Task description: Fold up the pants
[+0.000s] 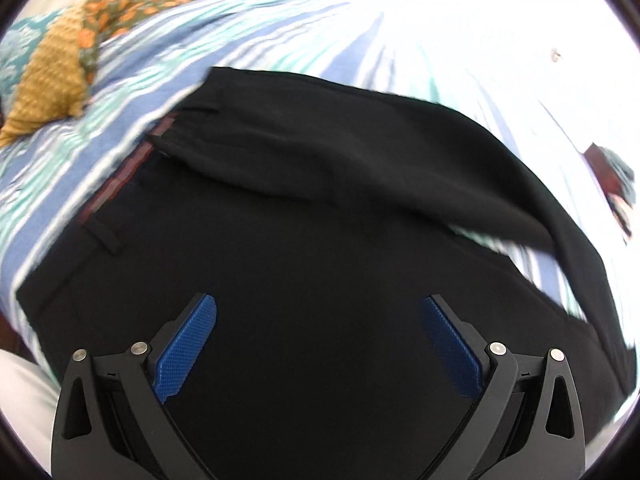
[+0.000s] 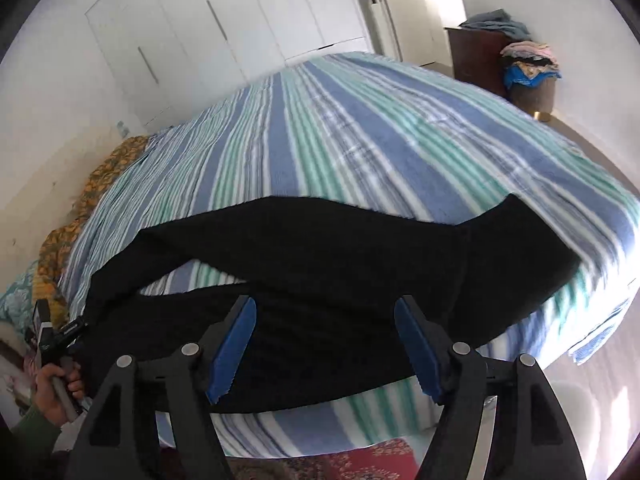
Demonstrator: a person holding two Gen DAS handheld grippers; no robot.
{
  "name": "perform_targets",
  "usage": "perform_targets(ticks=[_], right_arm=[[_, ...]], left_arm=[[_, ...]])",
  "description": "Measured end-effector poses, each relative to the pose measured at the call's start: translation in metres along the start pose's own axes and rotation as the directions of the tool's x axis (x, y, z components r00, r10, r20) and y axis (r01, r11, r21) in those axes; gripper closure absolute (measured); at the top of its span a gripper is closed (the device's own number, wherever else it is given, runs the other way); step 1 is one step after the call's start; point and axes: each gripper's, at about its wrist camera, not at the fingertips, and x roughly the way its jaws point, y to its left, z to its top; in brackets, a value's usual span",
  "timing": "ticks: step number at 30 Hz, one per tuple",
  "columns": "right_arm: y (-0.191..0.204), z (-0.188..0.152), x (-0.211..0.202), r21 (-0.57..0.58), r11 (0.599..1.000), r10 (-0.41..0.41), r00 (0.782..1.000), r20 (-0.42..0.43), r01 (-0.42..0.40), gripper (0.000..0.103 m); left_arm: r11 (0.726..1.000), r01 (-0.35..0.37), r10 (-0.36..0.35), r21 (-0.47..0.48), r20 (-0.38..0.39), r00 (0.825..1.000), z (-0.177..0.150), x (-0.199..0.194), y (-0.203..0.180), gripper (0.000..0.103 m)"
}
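Black pants lie on the striped bed cover, with the waistband and its reddish lining at the left and one leg folded across the top. My left gripper hovers open above the seat of the pants, nothing between its blue pads. In the right wrist view the pants lie near the bed's front edge, legs bent back with a strip of cover showing between them. My right gripper stands open above them, empty. A hand holds the left gripper's handle at the lower left.
The blue, green and white striped bed fills the middle. An orange patterned cloth and a mustard knit piece lie at the bed's far left. White wardrobe doors, a dark cabinet with piled clothes and a red rug surround it.
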Motion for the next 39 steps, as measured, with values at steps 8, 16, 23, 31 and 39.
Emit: perform_targets(ticks=[8,16,23,31,39], right_arm=[[0.04,-0.042,0.076,0.058,0.991,0.127,0.986,-0.107,-0.121,0.031],[0.032,-0.06,0.093,0.038,0.993,0.112,0.985,-0.133,-0.107,0.026],[0.03,-0.066,0.094,0.05,0.991,0.127,0.984,-0.122,-0.122,0.022],[0.026,-0.066,0.092,0.085,0.986,0.153,0.981,-0.115,-0.144,0.02],[-0.007,-0.058,0.071,0.283,0.947,0.172,0.984,-0.043,-0.153,0.02]], left_arm=[[0.991,0.009,0.001,0.132,-0.077,0.997,-0.022,0.018,-0.018,0.0],[0.983,-0.042,0.057,0.181,-0.079,0.995,-0.028,0.021,-0.036,0.0],[0.979,-0.049,0.064,0.195,-0.068,0.996,-0.03,0.023,-0.043,0.0],[0.978,-0.052,0.066,0.201,-0.066,0.996,-0.028,0.024,-0.042,0.0],[0.978,-0.048,0.063,0.202,-0.068,0.996,-0.029,0.019,-0.028,0.0]])
